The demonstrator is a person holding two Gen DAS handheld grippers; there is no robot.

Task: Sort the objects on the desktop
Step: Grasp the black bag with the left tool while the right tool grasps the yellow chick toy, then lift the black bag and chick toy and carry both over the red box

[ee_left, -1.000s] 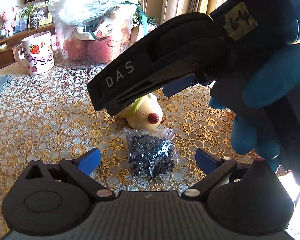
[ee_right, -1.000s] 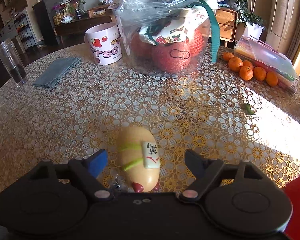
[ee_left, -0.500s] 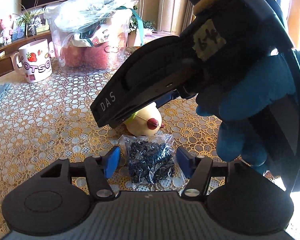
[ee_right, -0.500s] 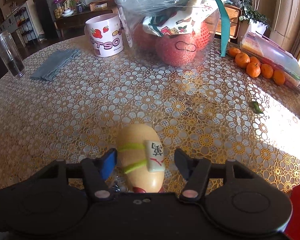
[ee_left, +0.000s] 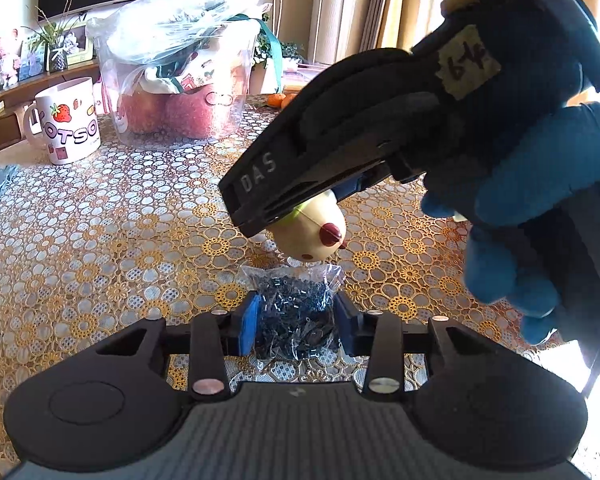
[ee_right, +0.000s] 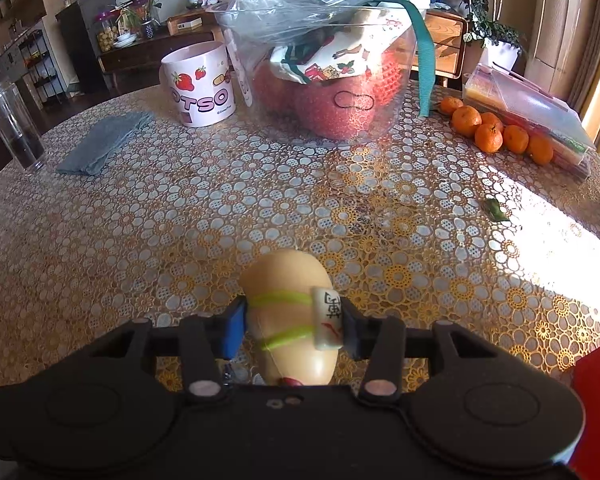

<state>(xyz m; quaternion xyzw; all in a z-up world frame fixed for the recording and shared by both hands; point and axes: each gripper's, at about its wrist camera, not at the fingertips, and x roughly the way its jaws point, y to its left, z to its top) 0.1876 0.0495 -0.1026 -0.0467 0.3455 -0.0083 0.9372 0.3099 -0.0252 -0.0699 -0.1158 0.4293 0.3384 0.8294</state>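
Observation:
My left gripper (ee_left: 294, 322) is shut on a small clear bag of dark beads (ee_left: 296, 316) lying on the lace tablecloth. Just beyond it, a cream egg-shaped toy (ee_left: 312, 232) with green bands and a red nose is held by my right gripper, whose black body (ee_left: 340, 136) and blue-gloved hand fill the upper right. In the right wrist view, my right gripper (ee_right: 290, 330) is shut on the same toy (ee_right: 292, 320), which carries a mahjong tile (ee_right: 328, 322) on its side.
A strawberry mug (ee_right: 200, 84), a plastic tub of red fruit (ee_right: 324, 68), a grey cloth (ee_right: 104, 144), a glass (ee_right: 14, 128), several tangerines (ee_right: 496, 132) beside a clear box (ee_right: 528, 108), and a green leaf (ee_right: 496, 212) stand on the table.
Both grippers have closed from open: the left onto the bead bag, the right onto the egg toy. The toy now sits slightly lifted.

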